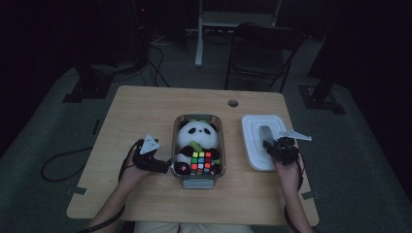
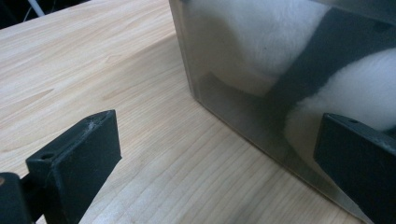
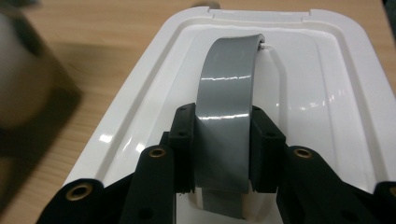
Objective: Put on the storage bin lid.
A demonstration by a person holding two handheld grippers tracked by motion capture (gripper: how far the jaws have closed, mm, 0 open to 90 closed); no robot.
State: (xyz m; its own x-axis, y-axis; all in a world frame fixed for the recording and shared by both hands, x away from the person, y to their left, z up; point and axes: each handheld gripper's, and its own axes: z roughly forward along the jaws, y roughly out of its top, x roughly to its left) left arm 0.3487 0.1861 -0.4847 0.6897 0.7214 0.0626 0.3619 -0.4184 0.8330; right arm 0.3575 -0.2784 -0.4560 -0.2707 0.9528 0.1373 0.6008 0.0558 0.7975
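A clear plastic bin (image 1: pixel 174 145) stands mid-table with a panda plush (image 1: pixel 197 133) and a colourful puzzle cube (image 1: pixel 201 162) inside. Right of it lies the bin's white lid (image 1: pixel 255 131) with a grey strap handle (image 1: pixel 266 132). My right gripper (image 1: pixel 274 148) is over the lid's near end. In the right gripper view its jaws (image 3: pixel 223 140) press on both sides of the grey handle (image 3: pixel 229 84) above the white lid (image 3: pixel 327 93). My left gripper (image 1: pixel 163 166) sits low beside the bin's left wall. Its jaws (image 2: pixel 219 140) stand wide apart against the clear wall (image 2: pixel 224 60), gripping nothing.
The wooden table (image 1: pixel 141 111) has a cable hole (image 1: pixel 233 103) near its far edge. A dark folding chair (image 1: pixel 262 48) and a white stand (image 1: pixel 199 34) are behind the table. Cables trail over the grey floor at left (image 1: pixel 63 165).
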